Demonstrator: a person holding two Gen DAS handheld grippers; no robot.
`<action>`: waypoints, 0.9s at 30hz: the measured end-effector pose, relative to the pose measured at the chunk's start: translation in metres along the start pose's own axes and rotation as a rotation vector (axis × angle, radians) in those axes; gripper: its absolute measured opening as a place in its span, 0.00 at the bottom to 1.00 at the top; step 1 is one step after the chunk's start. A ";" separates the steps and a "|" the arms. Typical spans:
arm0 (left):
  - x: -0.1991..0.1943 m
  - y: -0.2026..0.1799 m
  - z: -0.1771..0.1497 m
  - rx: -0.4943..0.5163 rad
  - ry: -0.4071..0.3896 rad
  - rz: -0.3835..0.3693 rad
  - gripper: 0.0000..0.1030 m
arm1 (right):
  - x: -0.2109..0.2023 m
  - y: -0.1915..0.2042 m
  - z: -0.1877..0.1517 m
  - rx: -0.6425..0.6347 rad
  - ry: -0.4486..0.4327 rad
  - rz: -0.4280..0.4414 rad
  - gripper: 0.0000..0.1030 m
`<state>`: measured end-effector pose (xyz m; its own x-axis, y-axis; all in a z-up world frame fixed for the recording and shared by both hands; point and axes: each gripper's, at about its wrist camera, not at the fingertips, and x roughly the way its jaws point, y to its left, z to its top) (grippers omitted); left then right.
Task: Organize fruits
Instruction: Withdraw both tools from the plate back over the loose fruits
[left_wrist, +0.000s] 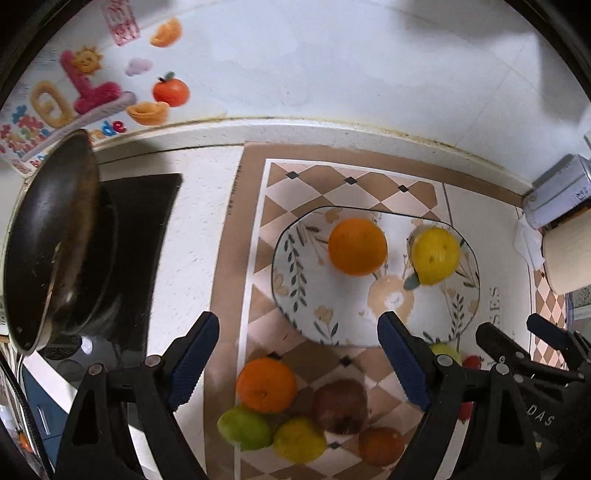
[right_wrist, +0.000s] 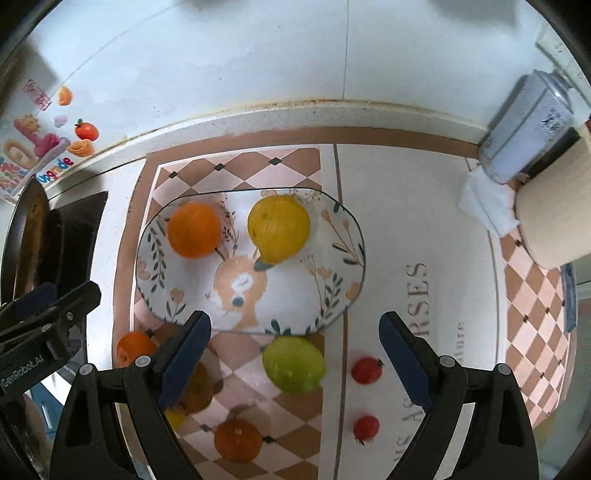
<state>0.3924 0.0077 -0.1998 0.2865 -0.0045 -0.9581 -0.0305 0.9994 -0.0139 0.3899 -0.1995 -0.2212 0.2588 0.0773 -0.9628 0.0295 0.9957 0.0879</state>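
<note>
While both our grippers hover above the bench, the plate (right_wrist: 332, 295) lies with its long axis running 9 to 3 o'clock, carrying an orange (right_wrist: 194, 229) at 10 and a lemon (right_wrist: 279, 227) at 12, stem end toward 6. Our right gripper (right_wrist: 294, 354) points down, fingers wide apart and empty, over a green lime (right_wrist: 293, 363). Our left gripper (left_wrist: 298, 360) likewise gapes empty above loose fruit (left_wrist: 266, 384) at 6.

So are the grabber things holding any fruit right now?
No. The left gripper and the right gripper are both open, with nothing between their fingers. The orange and lemon just sit on the plate.
</note>
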 end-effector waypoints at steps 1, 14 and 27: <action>-0.004 0.000 -0.004 0.001 -0.005 -0.001 0.85 | -0.007 -0.001 -0.006 0.000 -0.007 -0.001 0.92; -0.080 -0.004 -0.063 0.056 -0.158 0.014 0.85 | -0.095 -0.002 -0.061 -0.010 -0.135 -0.003 0.92; -0.130 -0.004 -0.099 0.067 -0.216 -0.014 0.85 | -0.157 -0.004 -0.100 0.015 -0.217 0.045 0.92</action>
<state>0.2604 0.0013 -0.1031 0.4848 -0.0183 -0.8744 0.0365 0.9993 -0.0007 0.2523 -0.2104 -0.0957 0.4622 0.1067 -0.8803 0.0269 0.9906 0.1343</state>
